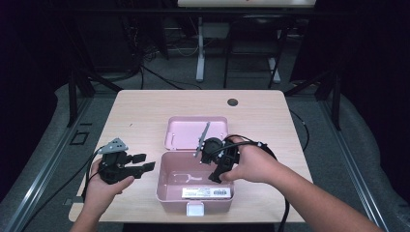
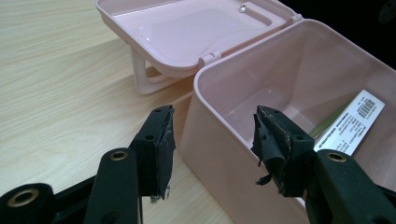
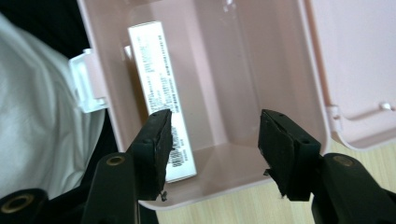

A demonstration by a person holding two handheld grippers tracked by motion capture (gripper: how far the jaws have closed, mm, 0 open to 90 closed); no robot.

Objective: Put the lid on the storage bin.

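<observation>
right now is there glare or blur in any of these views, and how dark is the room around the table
High view: the table is evenly lit, while the room beyond it falls to near black. Left gripper view: a soft sheen sits on the open lid of the pink box; the barcode label is too soft to read. Right gripper view: the label's print is blurred, and the near jaws are slightly soft.

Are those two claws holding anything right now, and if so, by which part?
Nothing is held. The left claw is open around the pink box's side wall without pinching it; the right claw is open above the box's inside.
</observation>
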